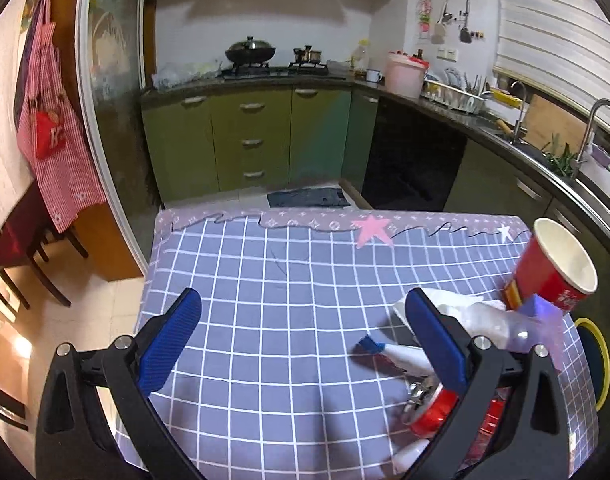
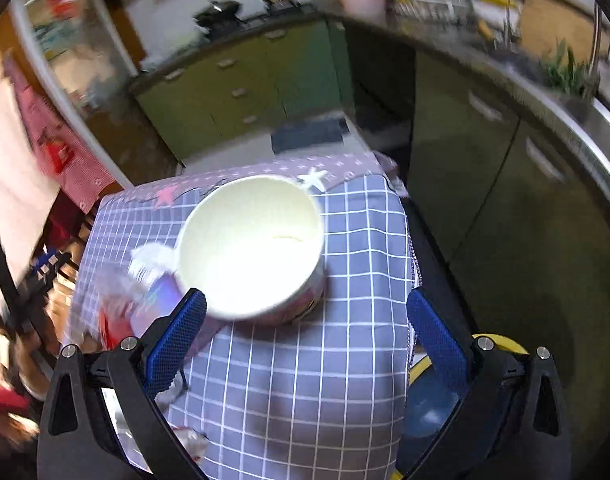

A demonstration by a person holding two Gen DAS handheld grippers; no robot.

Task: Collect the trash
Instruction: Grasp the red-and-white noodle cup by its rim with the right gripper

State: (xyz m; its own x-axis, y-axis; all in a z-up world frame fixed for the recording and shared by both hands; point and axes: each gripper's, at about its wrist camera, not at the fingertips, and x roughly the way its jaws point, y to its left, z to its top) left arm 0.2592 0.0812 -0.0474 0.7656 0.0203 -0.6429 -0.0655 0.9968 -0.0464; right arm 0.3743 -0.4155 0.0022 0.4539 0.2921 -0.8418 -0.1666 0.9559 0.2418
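Observation:
A red paper cup with a white inside stands tilted at the table's right edge; in the right wrist view the cup shows its open mouth. Beside it lie a crumpled white tissue, a clear plastic bottle, a white tube with a blue cap and a red can. My left gripper is open over the bare cloth, its right finger in front of the pile. My right gripper is open just short of the cup, holding nothing.
The table wears a blue grid cloth. A bin with a yellow rim stands on the floor off the table's right side. Green kitchen cabinets and a counter with a sink run behind and to the right. Chairs stand to the left.

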